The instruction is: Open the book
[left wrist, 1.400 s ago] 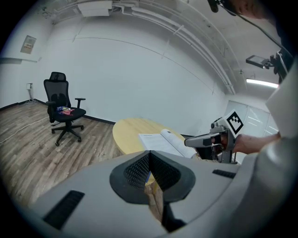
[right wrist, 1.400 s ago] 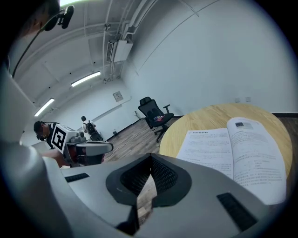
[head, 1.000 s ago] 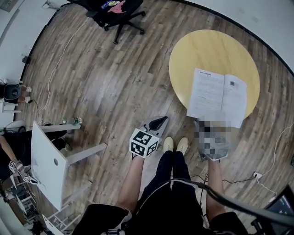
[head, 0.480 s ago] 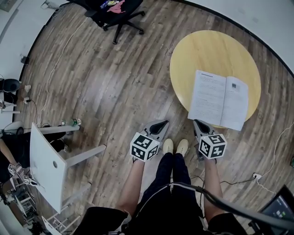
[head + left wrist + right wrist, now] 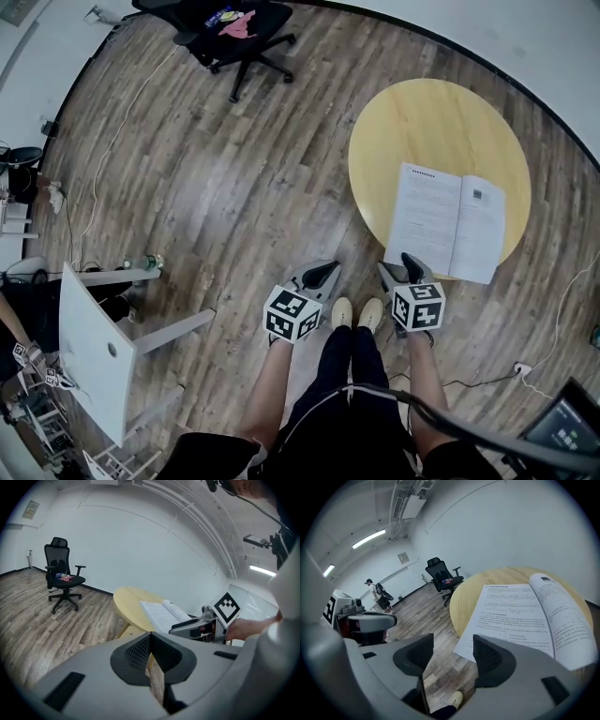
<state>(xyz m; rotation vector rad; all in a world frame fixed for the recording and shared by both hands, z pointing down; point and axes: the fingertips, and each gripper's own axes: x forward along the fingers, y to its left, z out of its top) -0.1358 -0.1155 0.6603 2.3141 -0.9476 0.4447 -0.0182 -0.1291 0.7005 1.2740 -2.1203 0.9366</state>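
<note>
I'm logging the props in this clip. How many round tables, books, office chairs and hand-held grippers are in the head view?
round table: 1
book: 1
office chair: 1
hand-held gripper: 2, the left hand-held gripper shut, the right hand-held gripper with jaws that have just been opening, nothing between them
Total: 5

Wood-plank floor (image 5: 216, 178), white walls (image 5: 140, 541), black office chair (image 5: 234, 23), round yellow table (image 5: 422, 122), ceiling strip lights (image 5: 369, 538)

The book (image 5: 445, 225) lies open on the worktop (image 5: 431, 122), at its near edge, with its near corners overhanging the rim. The chair (image 5: 239, 21) stands on the floor (image 5: 206, 169), well apart, behind and left of the worktop.
</note>
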